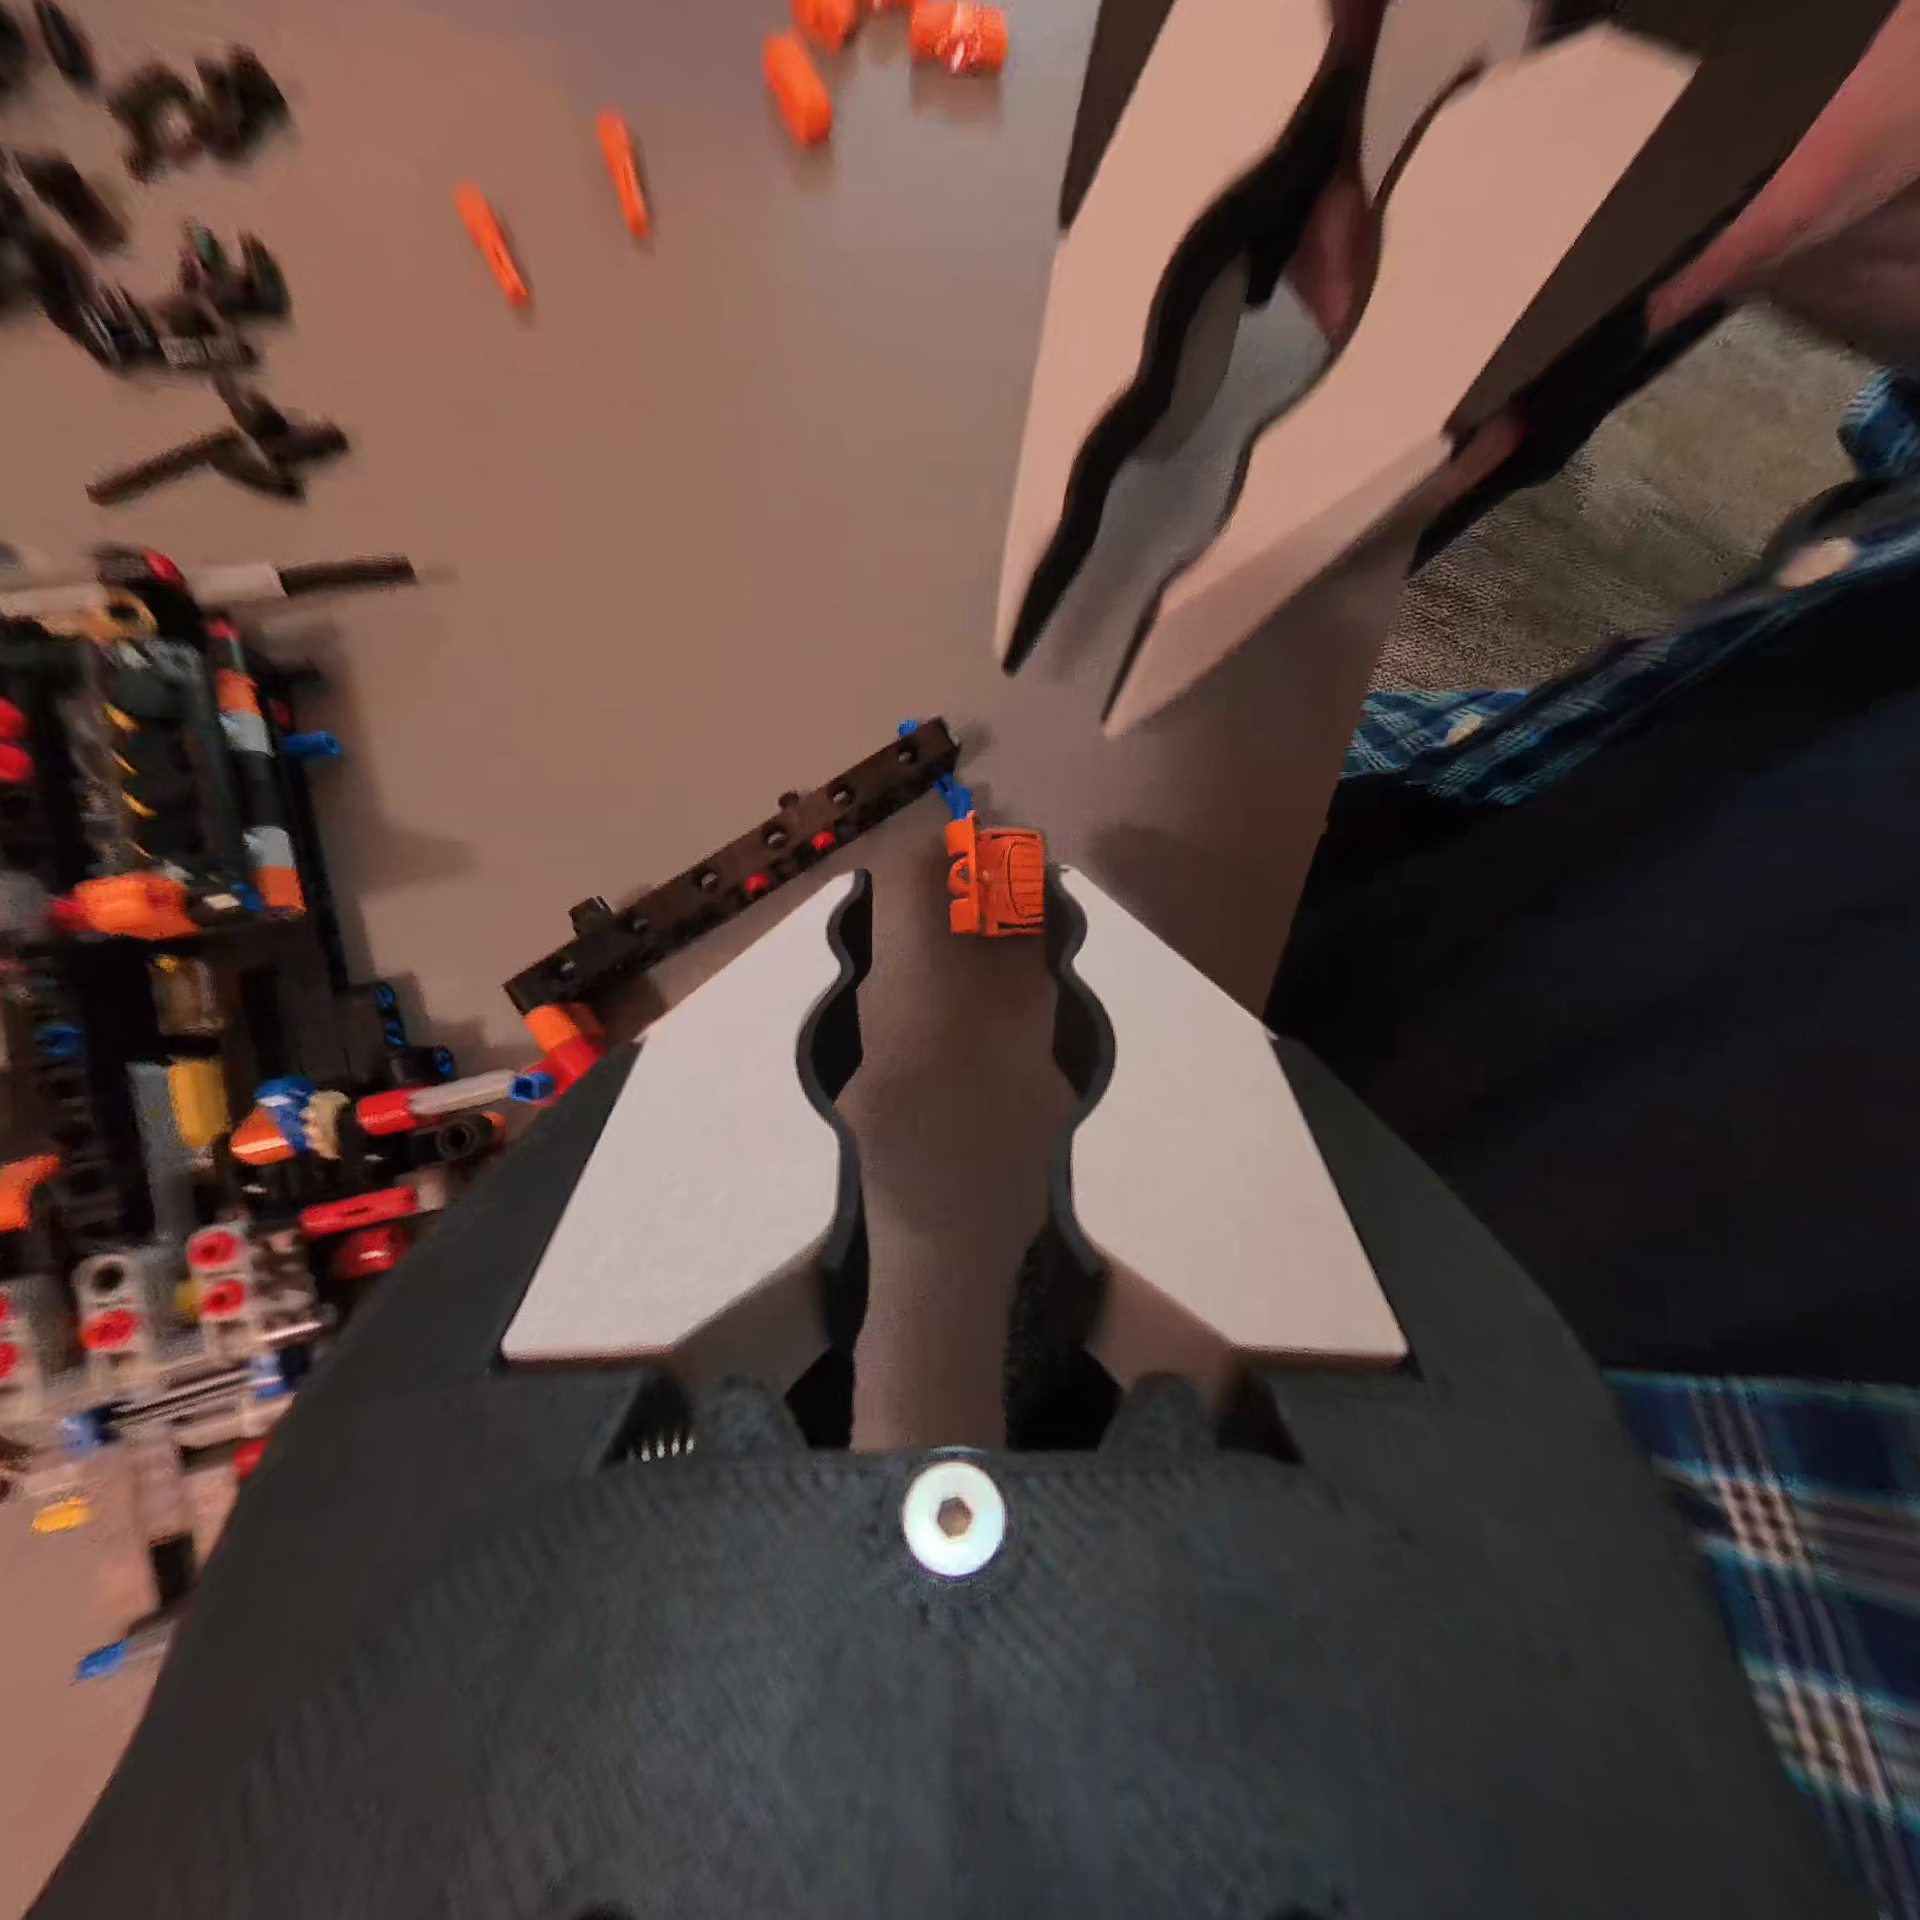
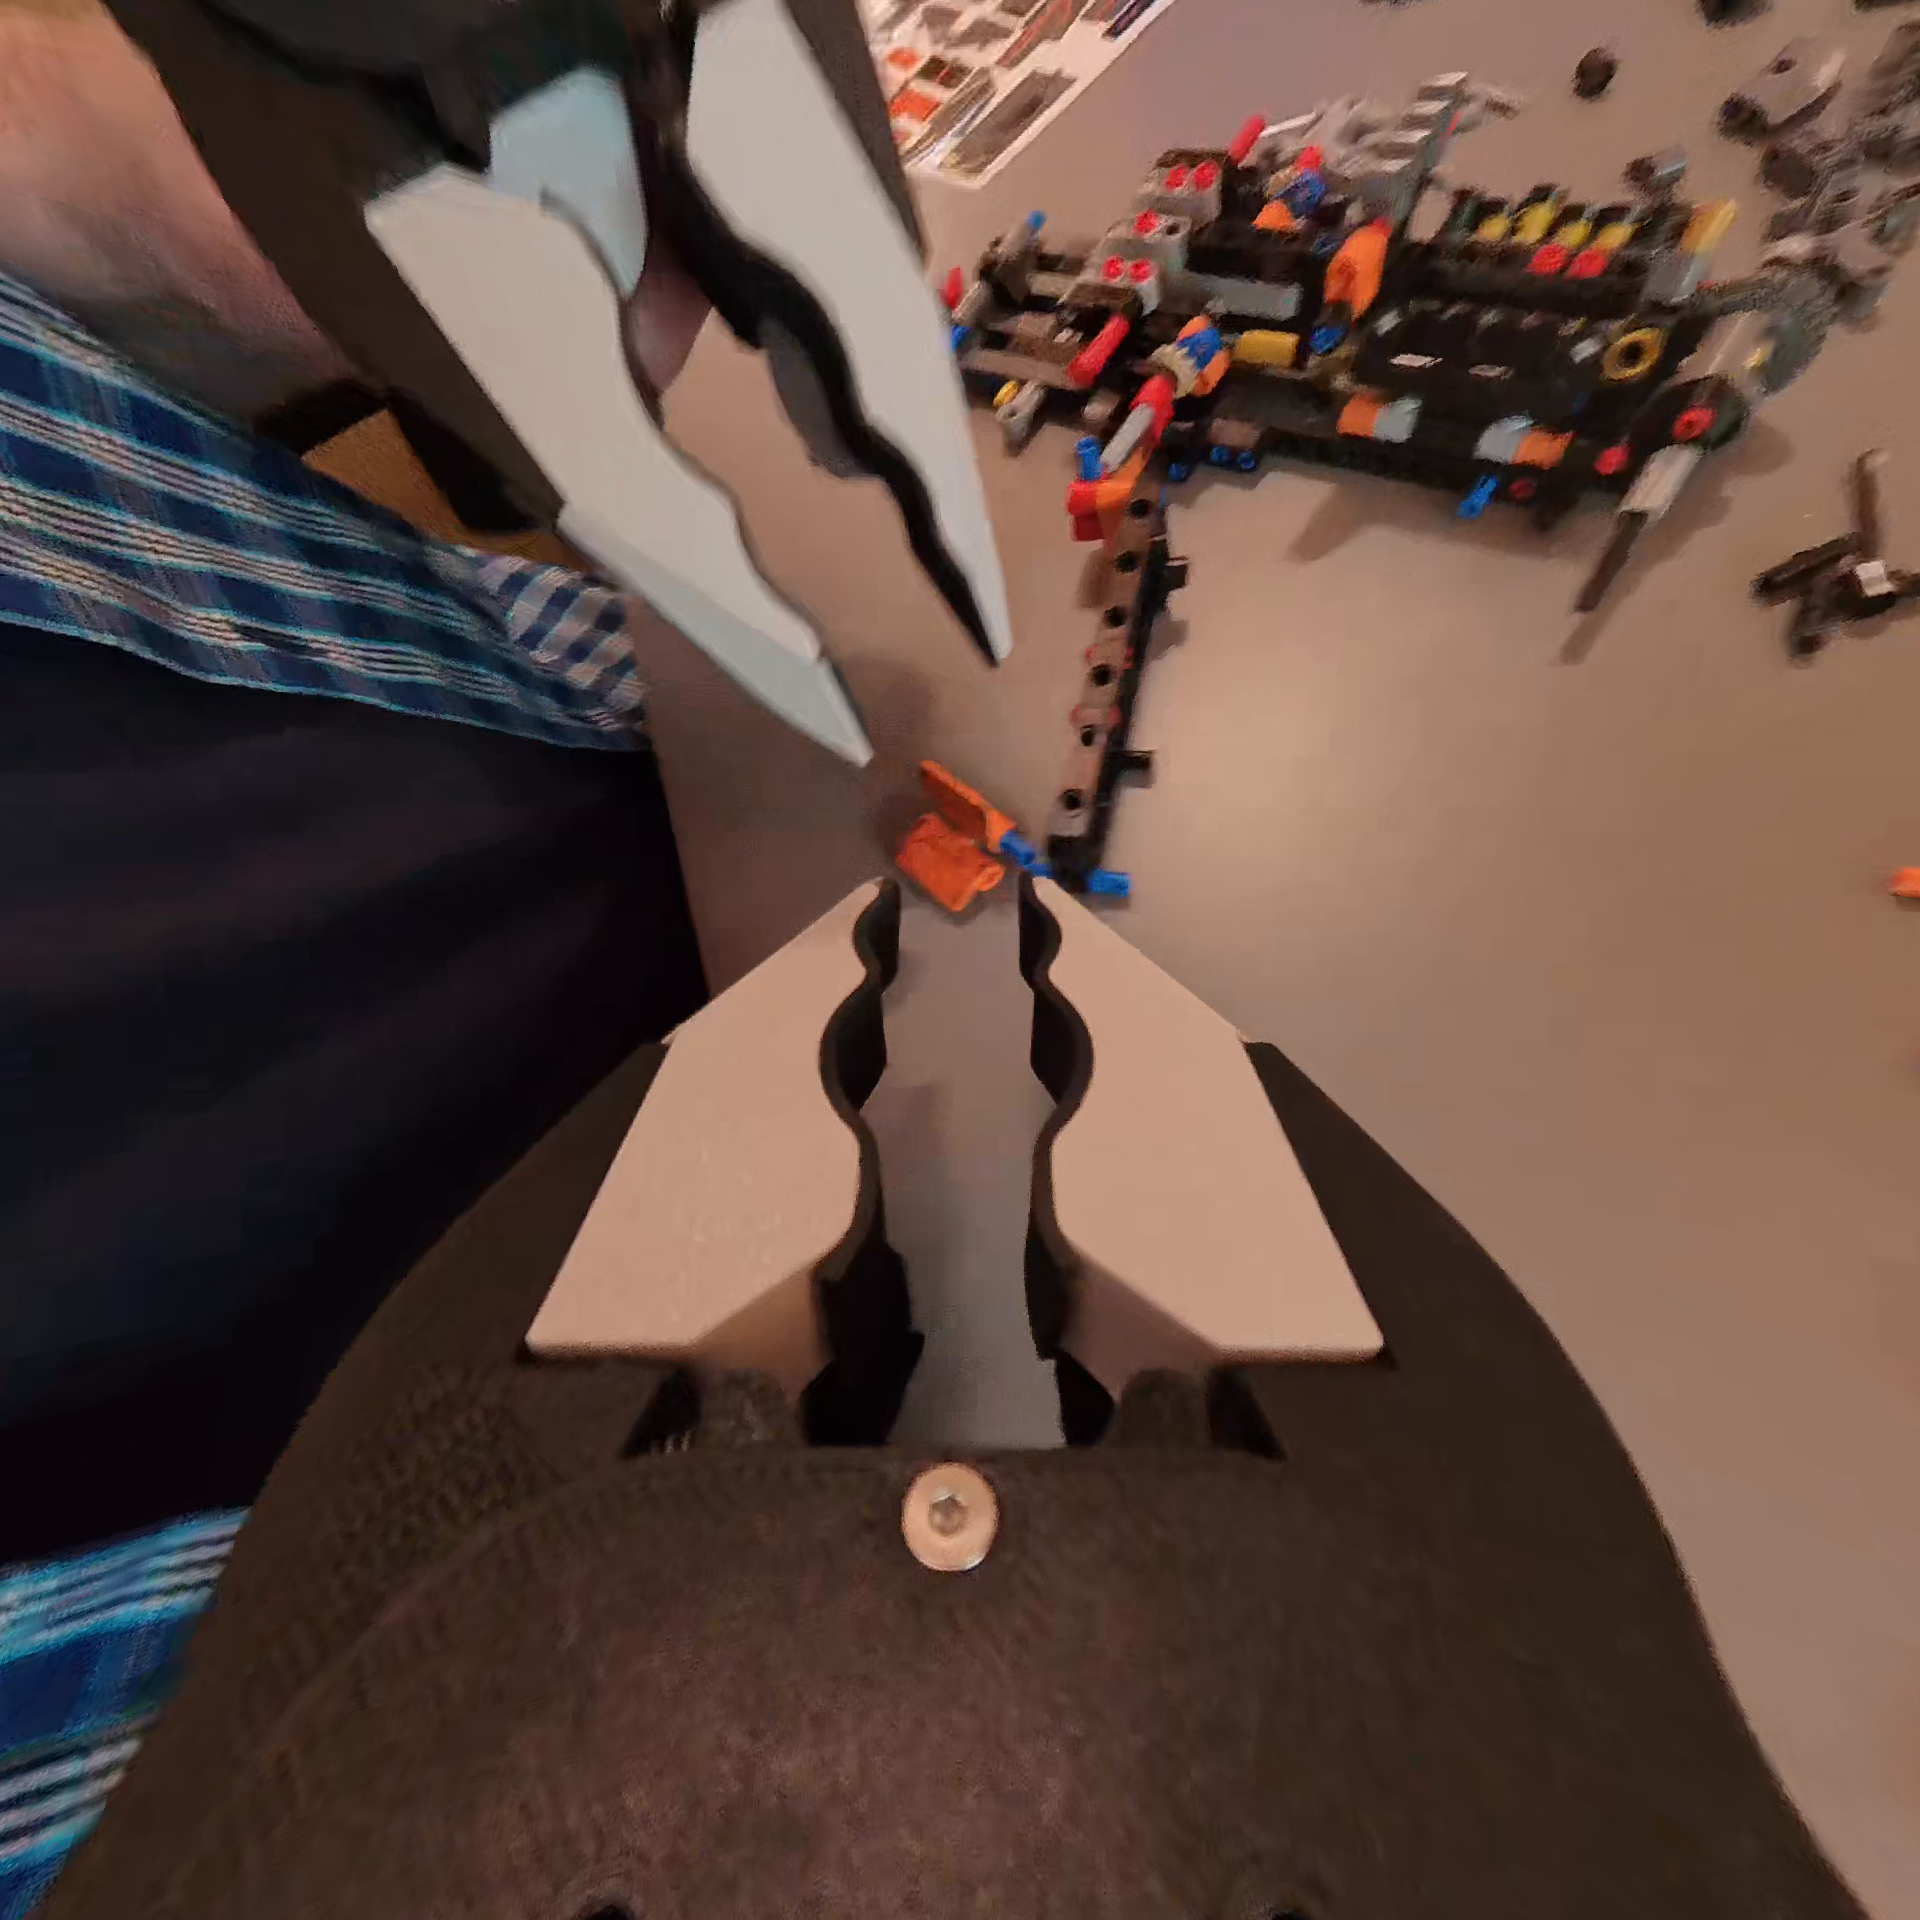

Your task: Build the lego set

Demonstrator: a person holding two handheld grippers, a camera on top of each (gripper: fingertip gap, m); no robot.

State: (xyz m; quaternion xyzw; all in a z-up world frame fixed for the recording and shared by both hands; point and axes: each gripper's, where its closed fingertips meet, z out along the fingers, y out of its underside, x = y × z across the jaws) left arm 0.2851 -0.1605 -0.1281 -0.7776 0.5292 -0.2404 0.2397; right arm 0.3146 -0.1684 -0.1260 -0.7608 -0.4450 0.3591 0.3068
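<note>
A small orange piece (image 1: 997,881) on a blue pin hangs off the near end of a long black beam (image 1: 738,868), which juts out from the big multicoloured lego build (image 1: 156,935). My left gripper (image 1: 961,883) is open and empty, its right fingertip beside the orange piece. In the right wrist view the orange piece (image 2: 951,847) lies just past my right gripper (image 2: 956,888), which is open and empty. The black beam (image 2: 1112,686) runs up to the build (image 2: 1403,332). Each view shows the other gripper (image 1: 1060,686) (image 2: 925,707) hovering above, open.
Loose orange pieces (image 1: 800,88) and black pieces (image 1: 156,260) lie on the grey table at the far side. An instruction sheet (image 2: 997,73) lies beyond the build. More dark parts (image 2: 1839,582) sit at the right. A person's plaid shirt (image 1: 1662,686) is at the table edge. Both grippers' tips are close together, under 4 cm apart.
</note>
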